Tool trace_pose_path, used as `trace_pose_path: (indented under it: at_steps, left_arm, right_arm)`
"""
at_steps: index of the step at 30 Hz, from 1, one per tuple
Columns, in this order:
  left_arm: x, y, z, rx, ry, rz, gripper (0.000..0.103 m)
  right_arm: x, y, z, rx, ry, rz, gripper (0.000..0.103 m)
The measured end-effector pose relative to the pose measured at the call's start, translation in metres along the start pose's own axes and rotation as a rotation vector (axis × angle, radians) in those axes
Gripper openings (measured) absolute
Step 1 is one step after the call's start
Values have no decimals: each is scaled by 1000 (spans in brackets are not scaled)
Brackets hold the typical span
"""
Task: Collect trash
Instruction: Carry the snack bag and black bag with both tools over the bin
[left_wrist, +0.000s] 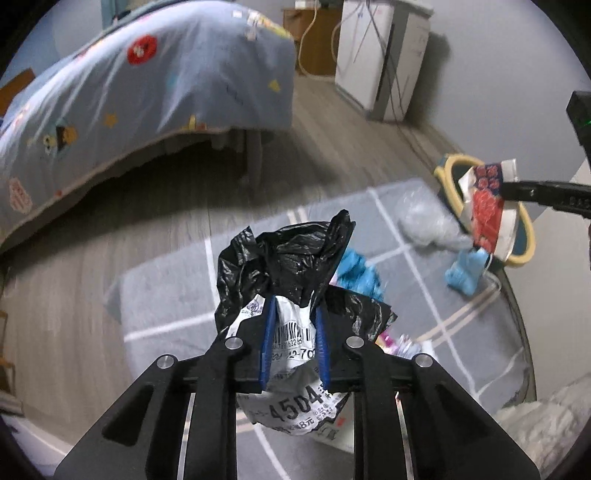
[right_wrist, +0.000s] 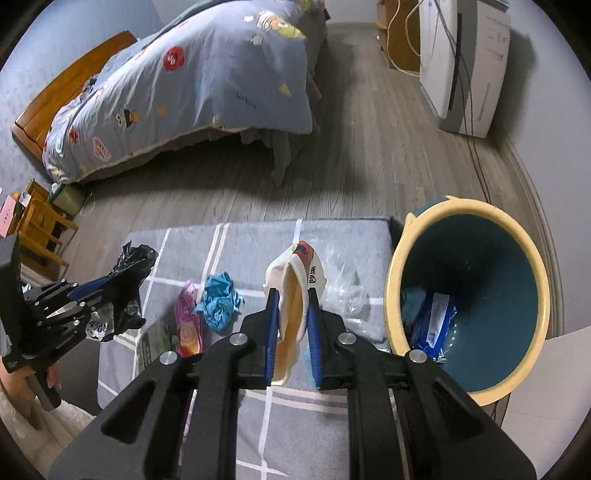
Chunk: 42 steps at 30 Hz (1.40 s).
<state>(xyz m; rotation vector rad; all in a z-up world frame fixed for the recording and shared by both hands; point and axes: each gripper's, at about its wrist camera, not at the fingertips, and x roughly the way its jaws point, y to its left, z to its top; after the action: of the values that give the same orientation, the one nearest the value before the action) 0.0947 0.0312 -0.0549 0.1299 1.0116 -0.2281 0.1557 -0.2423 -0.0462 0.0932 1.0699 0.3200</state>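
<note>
Pinching a black bag (left_wrist: 295, 266) with a white label, the left gripper (left_wrist: 293, 332) was held above the grey mat (left_wrist: 177, 291). A crushed paper cup (right_wrist: 295, 295) was clamped by the right gripper (right_wrist: 291, 332), just left of the bin (right_wrist: 395, 273). A blue packet (right_wrist: 432, 321) was seen inside the bin. A blue wad (right_wrist: 219, 295), pink wrapper (right_wrist: 188, 325) and clear plastic (right_wrist: 343, 280) were left on the mat.
</note>
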Motion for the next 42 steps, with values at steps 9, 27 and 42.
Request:
trace_pose_path:
  at_steps: [9, 27, 42]
  left_arm:
    - [-27, -10, 12, 31, -124, 3, 16]
    - [-52, -52, 33, 68, -203, 4, 16]
    - [-34, -142, 70, 170, -182, -67, 16]
  right_arm:
    - [-26, -6, 7, 28, -78, -4, 14]
    - [-50, -34, 15, 81, -168, -42, 14]
    - [-62, -91, -3, 186, -186, -133, 14]
